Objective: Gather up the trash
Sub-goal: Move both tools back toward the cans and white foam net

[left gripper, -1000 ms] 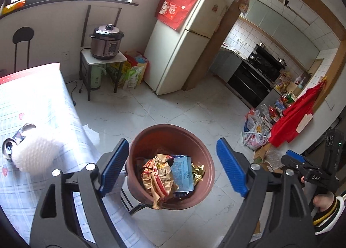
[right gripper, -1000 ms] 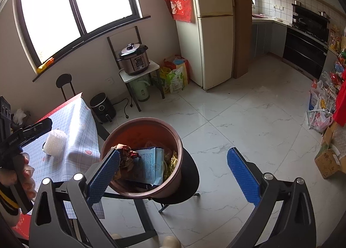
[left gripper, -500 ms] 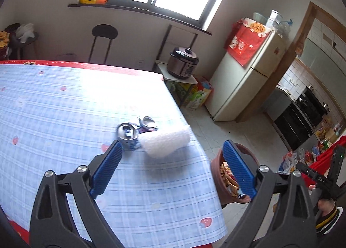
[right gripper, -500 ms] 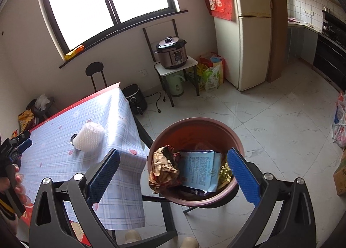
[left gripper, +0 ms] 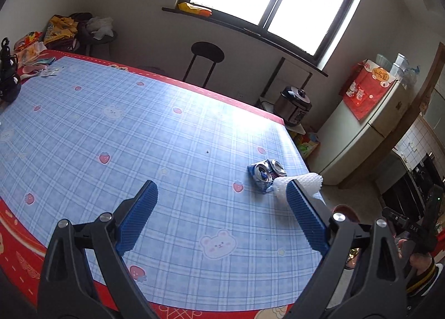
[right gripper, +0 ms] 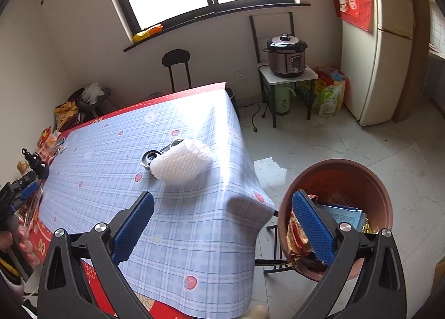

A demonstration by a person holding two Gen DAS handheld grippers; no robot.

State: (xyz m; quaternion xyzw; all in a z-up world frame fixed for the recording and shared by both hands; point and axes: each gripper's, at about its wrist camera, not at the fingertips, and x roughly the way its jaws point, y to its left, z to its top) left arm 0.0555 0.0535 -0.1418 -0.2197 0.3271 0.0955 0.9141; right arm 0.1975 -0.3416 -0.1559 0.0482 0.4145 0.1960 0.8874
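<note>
A crushed blue drink can [left gripper: 262, 173] [right gripper: 151, 158] and a white foam net sleeve [left gripper: 304, 182] [right gripper: 182, 164] lie together near the right edge of the table, on its blue checked cloth [left gripper: 139, 138] [right gripper: 178, 224]. My left gripper [left gripper: 222, 214] hangs open over the cloth, empty, with the can and sleeve ahead to its right. My right gripper [right gripper: 222, 226] is open and empty above the table's corner. The brown bin [right gripper: 370, 180] stands on the floor beside that corner, holding snack wrappers [right gripper: 299, 235] and a blue packet [right gripper: 346, 214].
A black stool [left gripper: 207, 53] [right gripper: 176, 57] stands beyond the table under the window. A rice cooker [right gripper: 286, 56] sits on a small stand, with bags and a fridge [right gripper: 389, 41] to its right. A dark bottle [left gripper: 8, 88] and clutter sit at the table's far left.
Both grippers swung left, from over the bin toward the table. The bin left the left wrist view; in the right wrist view it slid to the lower right. The can and sleeve now show ahead.
</note>
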